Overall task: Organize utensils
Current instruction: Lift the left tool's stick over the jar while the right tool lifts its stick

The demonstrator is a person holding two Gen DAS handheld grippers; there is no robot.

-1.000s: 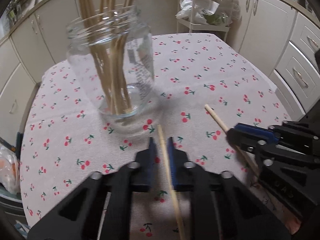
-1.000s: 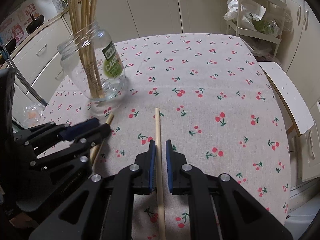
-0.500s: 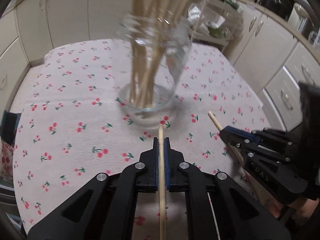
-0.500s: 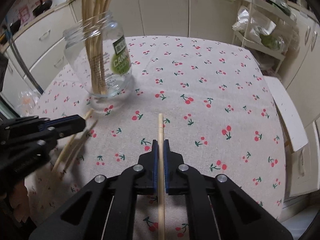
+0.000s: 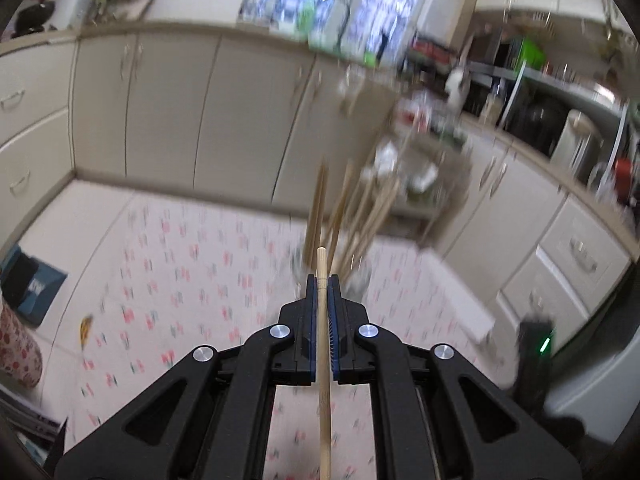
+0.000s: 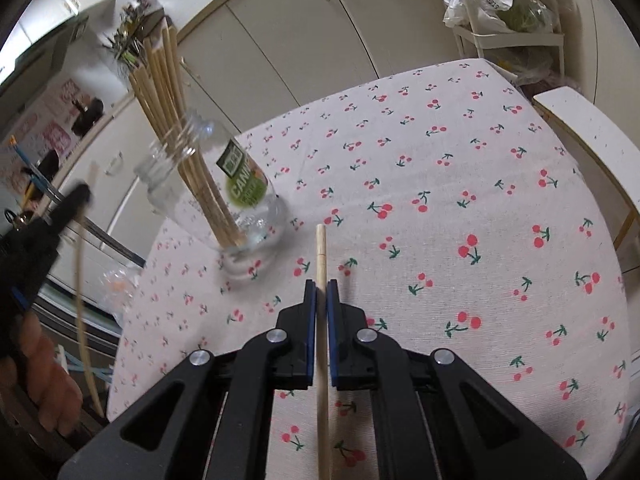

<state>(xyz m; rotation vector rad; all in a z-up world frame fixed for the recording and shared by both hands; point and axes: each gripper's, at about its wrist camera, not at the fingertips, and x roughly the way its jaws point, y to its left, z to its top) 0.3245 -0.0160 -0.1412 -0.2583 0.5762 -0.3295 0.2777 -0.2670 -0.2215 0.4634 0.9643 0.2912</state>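
A clear glass jar (image 6: 224, 208) with a green label stands on the cherry-print tablecloth (image 6: 460, 200) and holds several wooden chopsticks (image 6: 176, 136). My right gripper (image 6: 321, 286) is shut on a wooden chopstick (image 6: 321, 312), lifted above the cloth just right of the jar. My left gripper (image 5: 322, 282) is shut on another chopstick (image 5: 323, 344), raised and pointing toward the blurred jar and its chopsticks (image 5: 352, 216). In the right wrist view the left gripper (image 6: 36, 240) shows at the far left, held high with its blurred stick.
Cream kitchen cabinets (image 5: 168, 112) surround the table. A white shelf rack with bags (image 6: 508, 12) stands behind the table. A white chair (image 6: 592, 140) sits at the table's right edge. A cluttered counter (image 5: 540, 80) runs along the right.
Both grippers closed on their chopsticks and lifted them off the cloth. The left gripper rose quickly and tilted up, blurring its view; the right one rose beside the jar.
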